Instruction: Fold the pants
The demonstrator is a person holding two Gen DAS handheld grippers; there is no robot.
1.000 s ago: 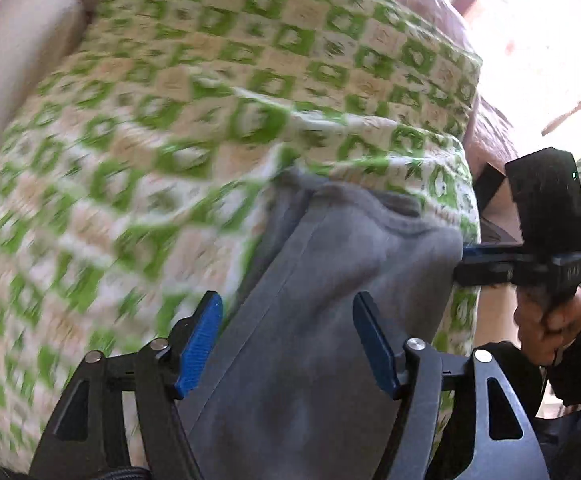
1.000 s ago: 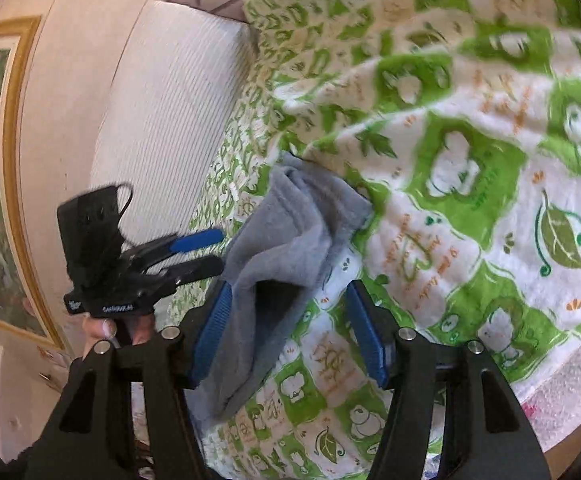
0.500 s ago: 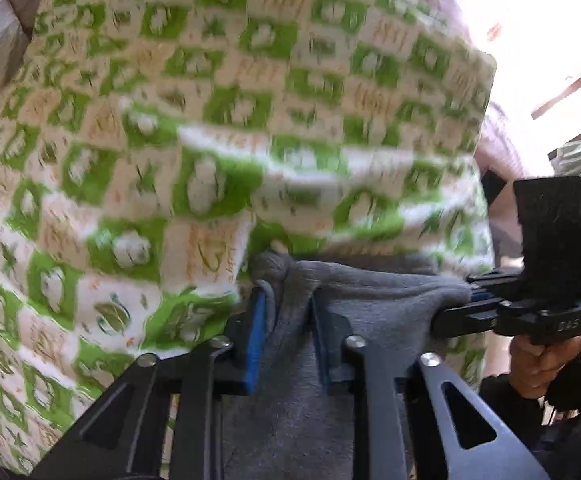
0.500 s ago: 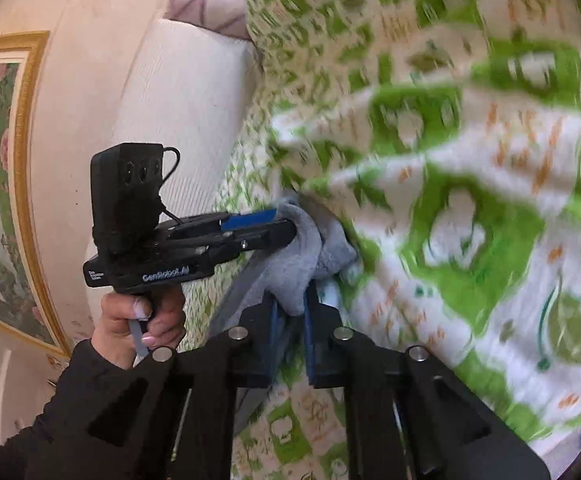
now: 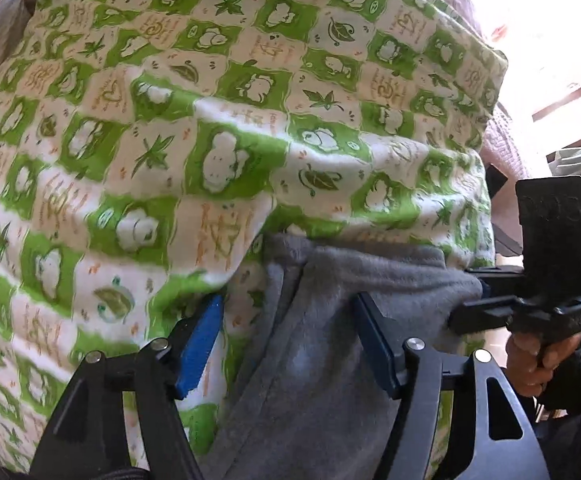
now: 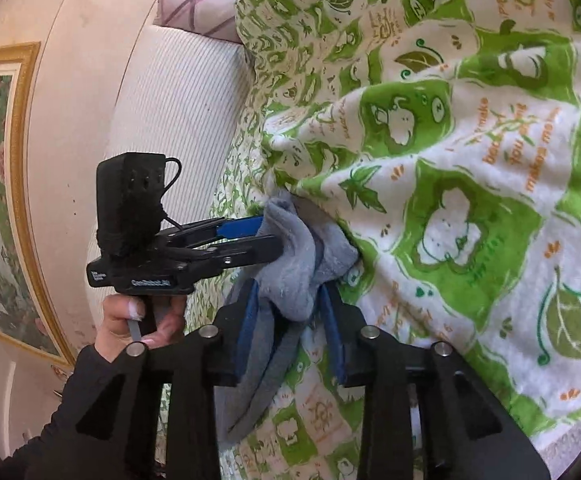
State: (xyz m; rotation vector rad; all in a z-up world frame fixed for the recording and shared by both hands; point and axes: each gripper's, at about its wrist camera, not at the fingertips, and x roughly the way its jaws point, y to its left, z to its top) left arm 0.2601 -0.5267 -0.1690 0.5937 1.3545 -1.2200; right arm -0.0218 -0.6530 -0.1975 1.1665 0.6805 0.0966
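Note:
Grey pants (image 5: 330,360) lie folded on a bed, their far edge tucked against a raised fold of blanket. My left gripper (image 5: 288,300) points steeply down over them. Its jaws are opening: the left pad (image 5: 200,340) is over the blanket, the right pad (image 5: 374,344) over the cloth, neither pressing. My right gripper (image 6: 288,292) has a bunched corner of the pants (image 6: 294,264) between its jaws, which are opening, and the cloth sits loose there. In each wrist view the other gripper shows beside the pants: right gripper (image 5: 462,298), left gripper (image 6: 270,234).
A green and white patterned blanket (image 5: 210,120) covers the bed and bulges up behind the pants. A pale striped headboard cushion (image 6: 178,112) and a wall with a gold-framed picture (image 6: 14,184) stand to the left. A bright window (image 5: 550,20) is at upper right.
Both grippers closed on the far edge of the pants half a second ago and have since spread apart. The left gripper moved in closer to that edge.

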